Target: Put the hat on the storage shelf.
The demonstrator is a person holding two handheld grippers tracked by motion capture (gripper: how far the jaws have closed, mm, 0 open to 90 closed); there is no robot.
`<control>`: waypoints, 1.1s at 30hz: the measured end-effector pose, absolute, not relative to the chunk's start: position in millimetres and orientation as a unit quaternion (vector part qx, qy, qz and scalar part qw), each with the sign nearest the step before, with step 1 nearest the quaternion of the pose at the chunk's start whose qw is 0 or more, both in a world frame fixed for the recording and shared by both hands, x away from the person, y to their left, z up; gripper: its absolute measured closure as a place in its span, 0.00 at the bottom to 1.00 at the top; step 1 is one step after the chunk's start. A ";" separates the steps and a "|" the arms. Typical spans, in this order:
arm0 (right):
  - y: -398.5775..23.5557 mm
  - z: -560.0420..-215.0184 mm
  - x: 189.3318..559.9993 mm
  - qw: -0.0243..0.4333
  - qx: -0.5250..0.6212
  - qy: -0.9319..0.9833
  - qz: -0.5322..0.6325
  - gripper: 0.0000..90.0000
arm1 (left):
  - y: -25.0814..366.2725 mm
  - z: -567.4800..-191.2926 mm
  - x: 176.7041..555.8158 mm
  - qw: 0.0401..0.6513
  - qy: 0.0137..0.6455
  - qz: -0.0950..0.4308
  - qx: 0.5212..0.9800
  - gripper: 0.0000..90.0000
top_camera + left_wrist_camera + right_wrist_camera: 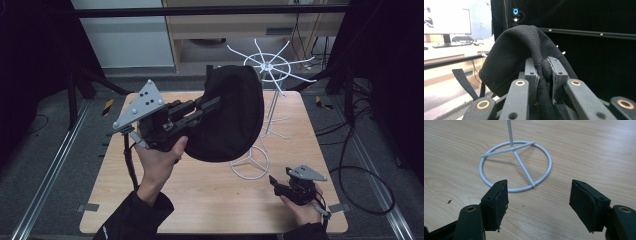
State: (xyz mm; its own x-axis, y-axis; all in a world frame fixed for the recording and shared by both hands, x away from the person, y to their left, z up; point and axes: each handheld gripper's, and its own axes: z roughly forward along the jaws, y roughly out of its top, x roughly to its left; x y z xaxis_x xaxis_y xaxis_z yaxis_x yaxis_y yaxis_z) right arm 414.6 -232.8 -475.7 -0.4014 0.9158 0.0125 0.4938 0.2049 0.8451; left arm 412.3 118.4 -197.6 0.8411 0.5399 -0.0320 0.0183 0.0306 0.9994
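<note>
A black cloth cap [230, 112] hangs in the air over the wooden table [200, 195], held up beside a white wire stand [267, 67]. My left gripper [212, 102] is shut on a fold of the cap's fabric; in the left gripper view the pads [534, 72] pinch that fold, with the cap [516, 47] bulging above them and a strap [464, 82] dangling at the left. My right gripper [274, 181] rests low at the table's front right, open and empty. In the right gripper view the stand's ring base [515, 165] lies just ahead of its spread fingertips [496, 202].
The stand's spoked top ring [270, 65] rises behind and right of the cap, and its base ring [248, 162] sits on the table's middle right. Cables [360, 170] trail on the floor to the right. Metal rails [50, 165] run along the table's sides.
</note>
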 end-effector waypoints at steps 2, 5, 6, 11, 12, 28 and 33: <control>-232.7 -475.7 414.5 0.259 0.482 0.732 0.407 0.35 | 118.2 -199.7 413.9 0.686 0.210 0.187 0.671 0.87; -232.4 -475.8 414.6 0.260 0.482 0.732 0.406 0.35 | 118.6 -203.1 416.0 0.681 0.212 0.185 0.676 0.87; -232.4 -475.8 414.7 0.260 0.481 0.732 0.406 0.35 | 118.9 -204.7 416.8 0.678 0.213 0.183 0.679 0.87; -232.4 -476.1 414.7 0.259 0.481 0.733 0.406 0.35 | 121.1 -214.6 419.5 0.670 0.219 0.183 0.685 0.87; -232.4 -476.2 414.7 0.259 0.481 0.733 0.406 0.35 | 121.5 -216.3 420.1 0.669 0.221 0.183 0.686 0.87; -232.1 -477.1 415.2 0.260 0.481 0.735 0.402 0.35 | 123.3 -248.5 433.4 0.642 0.244 0.174 0.705 0.84; -232.0 -477.4 415.2 0.261 0.479 0.736 0.401 0.34 | 121.3 -254.2 436.9 0.637 0.246 0.170 0.711 0.84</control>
State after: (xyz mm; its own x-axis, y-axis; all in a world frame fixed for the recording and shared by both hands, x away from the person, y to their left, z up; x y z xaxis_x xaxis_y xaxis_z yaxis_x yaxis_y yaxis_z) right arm 415.2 -232.0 -477.4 -0.4044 0.9146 0.0012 0.4963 0.2184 0.8402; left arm 436.9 121.3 -254.2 0.8215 0.5658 -0.0706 0.1325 -0.0689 0.9888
